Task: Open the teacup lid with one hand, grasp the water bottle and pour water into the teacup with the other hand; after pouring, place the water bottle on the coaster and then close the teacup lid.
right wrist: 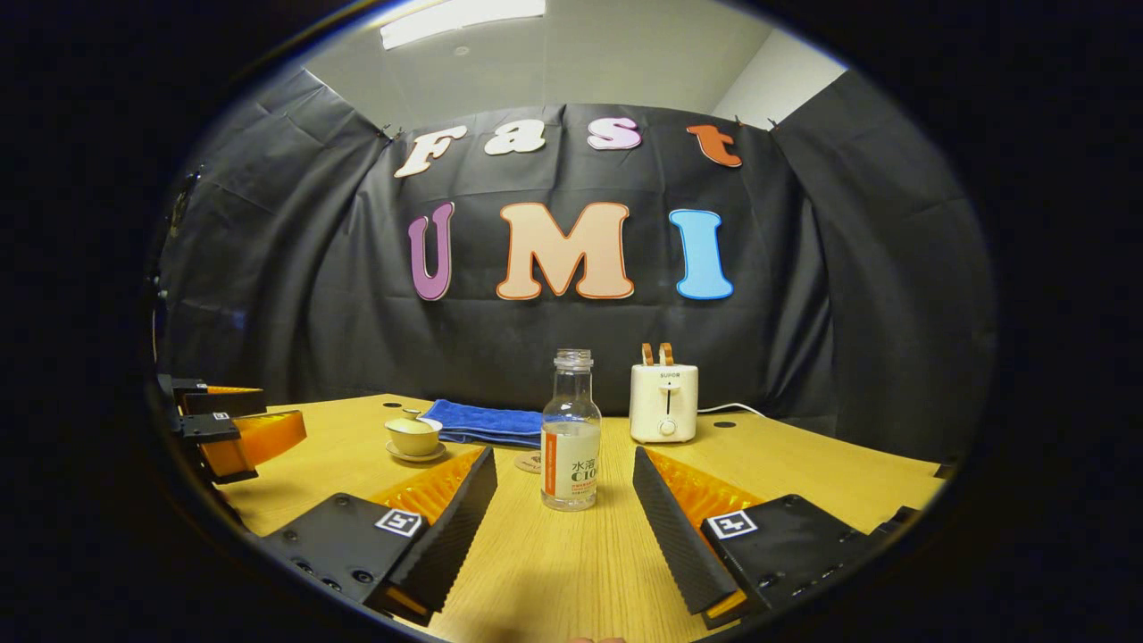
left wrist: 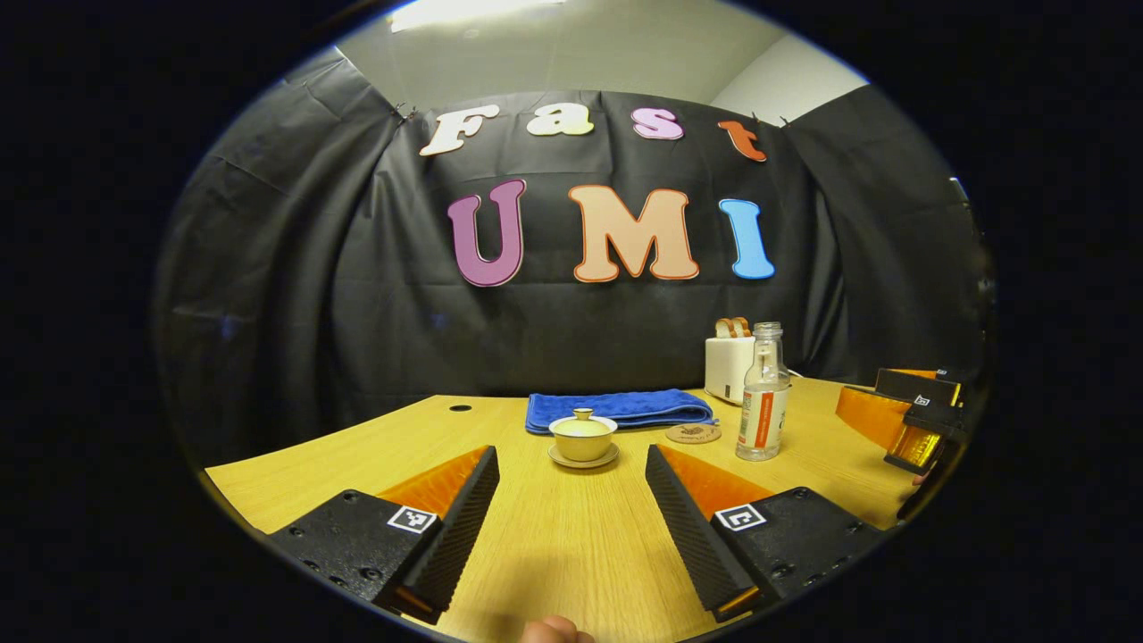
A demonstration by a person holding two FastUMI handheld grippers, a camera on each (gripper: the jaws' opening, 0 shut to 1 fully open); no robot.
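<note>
A light wooden table with a smooth grained top (left wrist: 571, 545) stands in front of a black cloth wall (left wrist: 312, 295) that hangs in folds and wraps around both sides. Above the cloth runs a pale plain wall (right wrist: 571, 71), and a bright rectangular ceiling light (right wrist: 460, 16) glows overhead. Small round dark holes (left wrist: 460, 408) are set in the tabletop near its far edge.
</note>
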